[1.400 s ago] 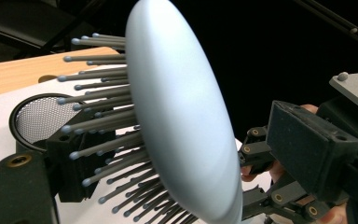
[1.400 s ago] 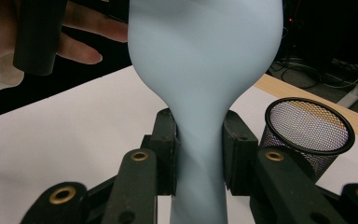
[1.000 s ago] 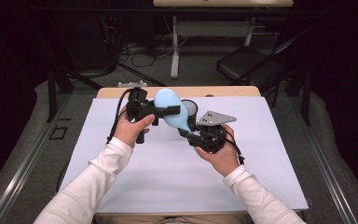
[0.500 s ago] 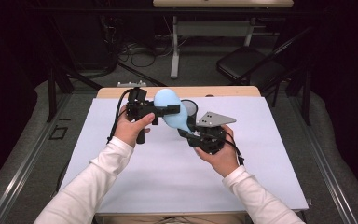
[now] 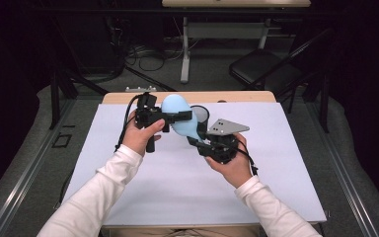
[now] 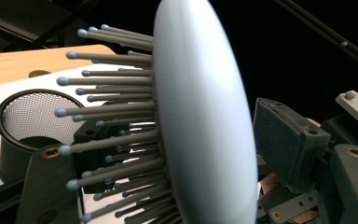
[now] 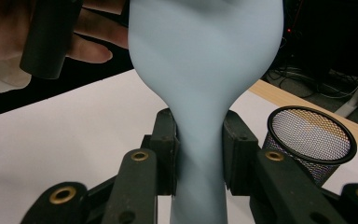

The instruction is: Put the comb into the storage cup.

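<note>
A light blue hairbrush [image 5: 176,109] is held above the white table between both grippers. My right gripper [image 5: 196,139] is shut on its narrow handle [image 7: 199,154], with both pads pressing the sides. My left gripper [image 5: 181,117] has just been closing on the brush head [image 6: 200,116]. One jaw lies against the grey bristle tips [image 6: 65,150] and the other pad [image 6: 284,140] sits against the smooth back. In the right gripper view, the hand holding the left gripper shows at the upper left.
A black mesh cup [image 5: 201,114] stands on the table just behind the brush, seen also as the cup [image 7: 312,140] and the cup [image 6: 28,116]. The white sheet [image 5: 177,187] covers the table. A black chair [image 5: 261,69] and cables lie beyond the far edge.
The left gripper's jaws have drawn in around the brush head. Both hands and the brush have stayed in place.
</note>
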Demonstrator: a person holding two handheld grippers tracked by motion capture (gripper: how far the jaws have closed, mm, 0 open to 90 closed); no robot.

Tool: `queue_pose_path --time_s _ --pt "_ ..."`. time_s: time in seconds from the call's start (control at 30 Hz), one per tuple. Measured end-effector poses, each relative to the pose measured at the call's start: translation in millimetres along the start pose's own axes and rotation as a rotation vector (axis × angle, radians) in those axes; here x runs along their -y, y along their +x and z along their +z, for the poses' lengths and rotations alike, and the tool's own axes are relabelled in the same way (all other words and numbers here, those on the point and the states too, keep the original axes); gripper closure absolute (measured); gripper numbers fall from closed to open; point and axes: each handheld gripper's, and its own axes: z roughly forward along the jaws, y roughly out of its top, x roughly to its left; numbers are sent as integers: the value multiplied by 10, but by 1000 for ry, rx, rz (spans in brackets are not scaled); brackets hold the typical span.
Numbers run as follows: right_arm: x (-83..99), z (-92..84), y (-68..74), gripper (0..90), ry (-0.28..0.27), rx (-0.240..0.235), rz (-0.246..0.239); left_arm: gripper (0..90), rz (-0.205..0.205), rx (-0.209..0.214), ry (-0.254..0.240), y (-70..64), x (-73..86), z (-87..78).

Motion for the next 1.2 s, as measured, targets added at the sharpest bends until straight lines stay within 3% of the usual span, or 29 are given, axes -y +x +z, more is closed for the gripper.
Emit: queue_pose_path --time_s 0.53,1.2 --pt "11 12 -1 697 2 -6 3 359 -70 17 18 26 12 -24" --pt "35 23 0 698 -3 -11 2 437 -111 20 13 48 18 -49"
